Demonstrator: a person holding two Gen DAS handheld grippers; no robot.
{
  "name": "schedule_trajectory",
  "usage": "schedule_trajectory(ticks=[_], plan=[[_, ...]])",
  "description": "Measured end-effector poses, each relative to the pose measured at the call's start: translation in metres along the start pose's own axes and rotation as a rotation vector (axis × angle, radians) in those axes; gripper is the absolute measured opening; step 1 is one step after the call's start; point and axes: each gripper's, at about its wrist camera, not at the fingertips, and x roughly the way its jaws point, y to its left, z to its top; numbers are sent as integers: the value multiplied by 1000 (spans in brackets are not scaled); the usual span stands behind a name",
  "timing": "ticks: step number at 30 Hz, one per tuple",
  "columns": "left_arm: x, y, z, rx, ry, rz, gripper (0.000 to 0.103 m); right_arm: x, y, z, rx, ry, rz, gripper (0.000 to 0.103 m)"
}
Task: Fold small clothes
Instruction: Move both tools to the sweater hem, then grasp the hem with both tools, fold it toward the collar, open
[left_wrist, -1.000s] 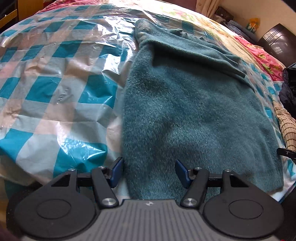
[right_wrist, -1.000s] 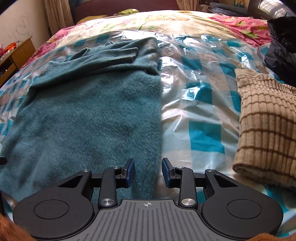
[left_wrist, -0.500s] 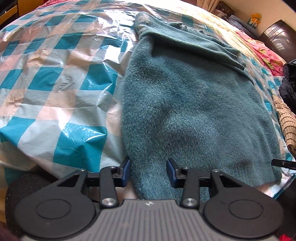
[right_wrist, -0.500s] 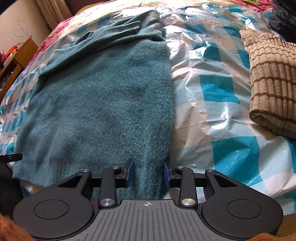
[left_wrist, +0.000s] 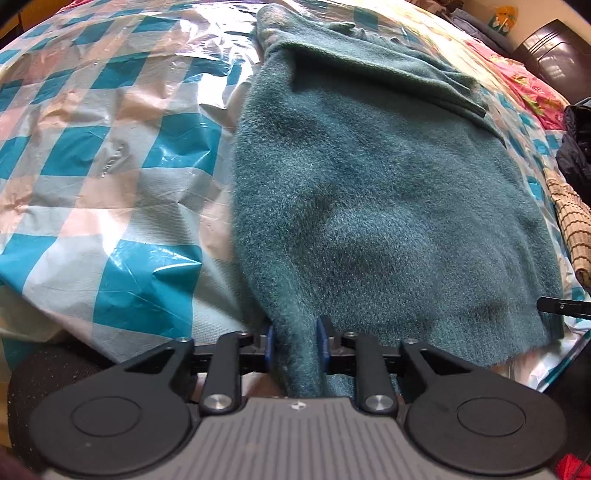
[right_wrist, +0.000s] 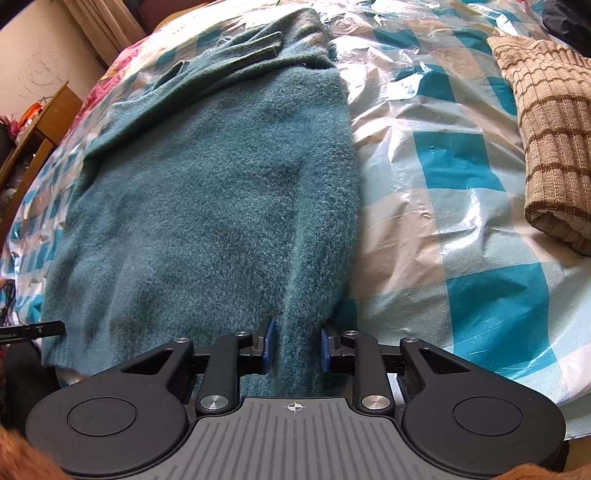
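Note:
A fuzzy teal sweater (left_wrist: 369, 192) lies flat on a bed covered with a teal-and-white checked plastic sheet (left_wrist: 110, 155), sleeves folded across its far end. My left gripper (left_wrist: 294, 345) is shut on the sweater's near left hem corner. In the right wrist view the sweater (right_wrist: 221, 192) fills the left half, and my right gripper (right_wrist: 294, 345) is shut on its near right hem corner. Both corners are bunched between the blue pads and lifted slightly off the sheet.
A folded tan striped knit (right_wrist: 550, 140) lies on the sheet (right_wrist: 443, 192) to the right of the sweater. Dark clothing (left_wrist: 576, 140) sits at the bed's far right. A wooden table (right_wrist: 33, 140) stands left of the bed. The bed edge is just below both grippers.
Both grippers have closed on the sweater's hem corners, the left one from wide open. Both have risen and tilted down, so the sweater looks more stretched toward me.

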Motion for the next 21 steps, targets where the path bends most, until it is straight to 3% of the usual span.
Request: schedule_trajectory(ticks=[7,13,16,21], plan=[[-18,6,10,-86,-52,-137,15,-15,-11,-1,162,-86,162,13],[-35,16,33,-213,-149,-347,15,-27,-10,12,294,-183,332,13],[-37,19,54,-250,-196,-414,15,-32,-7,31,337,-249,415,12],[-42,25,112,-259,-308,-446,14,-38,-1,86,359,-380,488,12]])
